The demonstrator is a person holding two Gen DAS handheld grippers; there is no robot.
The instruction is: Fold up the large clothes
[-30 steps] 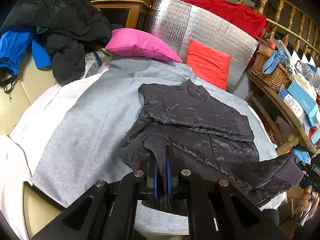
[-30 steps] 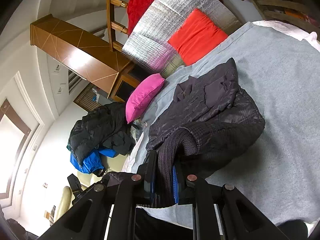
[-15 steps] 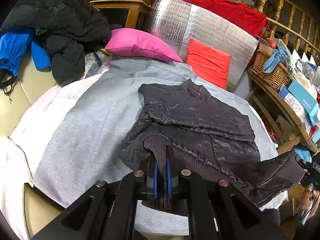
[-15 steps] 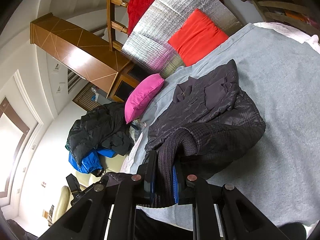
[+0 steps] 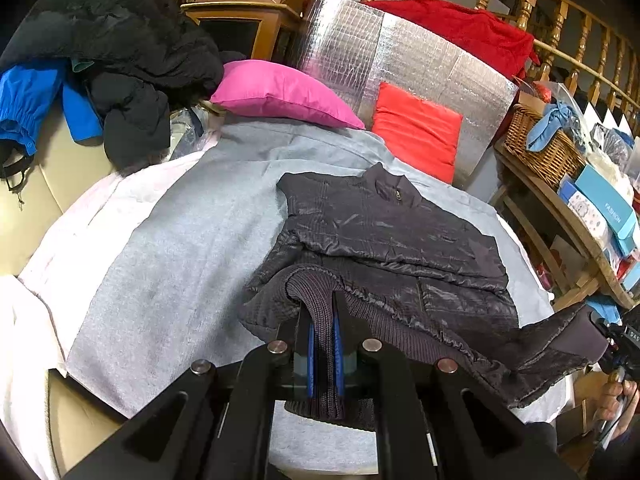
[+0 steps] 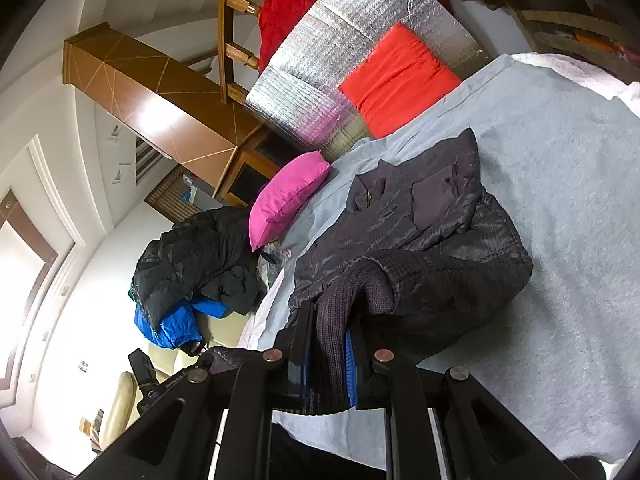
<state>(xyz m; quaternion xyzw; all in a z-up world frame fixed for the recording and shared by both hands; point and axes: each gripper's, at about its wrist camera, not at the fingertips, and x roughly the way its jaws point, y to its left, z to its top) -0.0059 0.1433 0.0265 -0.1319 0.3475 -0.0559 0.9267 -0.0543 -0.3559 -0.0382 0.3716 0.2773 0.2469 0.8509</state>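
One dark quilted jacket [image 5: 392,236] lay on a grey blanket [image 5: 180,248] that covered the bed, with its collar toward the far end and its front side up. Its lower part was raised from the blanket, and the ribbed knit hem [image 5: 320,312] was folded over. The left claw [image 5: 323,344] was closed on this hem, and the knit cloth was pressed between its blue pads. The right claw [image 6: 326,364] was also closed on the ribbed hem, at another place of the same edge, and the cloth hung down between its fingers. In the left wrist view, the right side of the jacket stretched toward the edge of the picture, where a hand [image 5: 616,396] was seen.

Beyond the jacket, a pink pillow [image 5: 280,92] and a red cushion [image 5: 416,136] rested at the head of the bed, in front of a silver foil panel [image 5: 400,56]. A heap of black and blue coats [image 5: 112,64] lay at the left. A wicker basket [image 5: 540,148] stood on a wooden shelf at the right.
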